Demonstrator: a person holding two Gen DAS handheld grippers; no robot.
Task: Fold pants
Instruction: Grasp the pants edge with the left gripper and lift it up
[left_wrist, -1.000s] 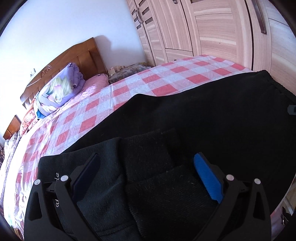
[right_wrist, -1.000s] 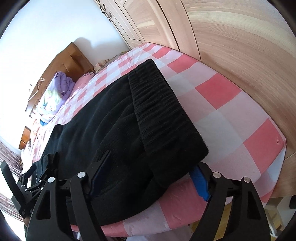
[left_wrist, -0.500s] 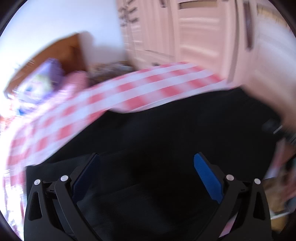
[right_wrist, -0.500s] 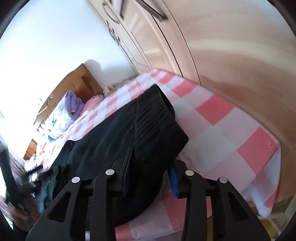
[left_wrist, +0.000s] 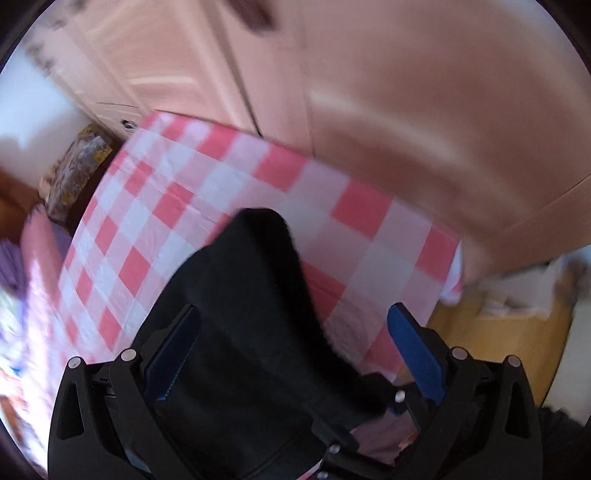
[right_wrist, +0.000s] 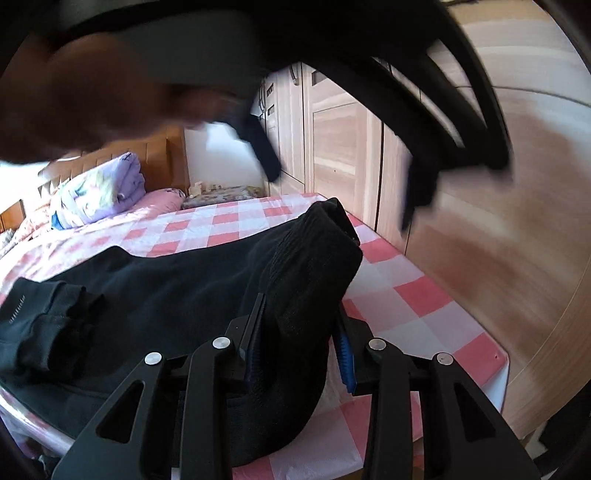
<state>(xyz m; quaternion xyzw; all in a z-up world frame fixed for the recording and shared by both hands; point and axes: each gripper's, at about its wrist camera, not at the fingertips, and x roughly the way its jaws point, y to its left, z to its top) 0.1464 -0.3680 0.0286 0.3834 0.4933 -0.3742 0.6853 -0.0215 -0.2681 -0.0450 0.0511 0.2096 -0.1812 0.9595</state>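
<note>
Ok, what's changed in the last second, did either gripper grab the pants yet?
Yes. The right gripper, open around the waistband end a second ago, has shut on the black pants and lifted that end off the checked bedsheet. The left gripper swung from the cuff end toward the right gripper's end, jaws still open, gripping nothing. The rest of the pants still lie on the bed.

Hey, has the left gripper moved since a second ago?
Yes. The left gripper swung toward the bed's foot: the headboard has left its view, and the wardrobe now fills it, above the bed corner.
</note>
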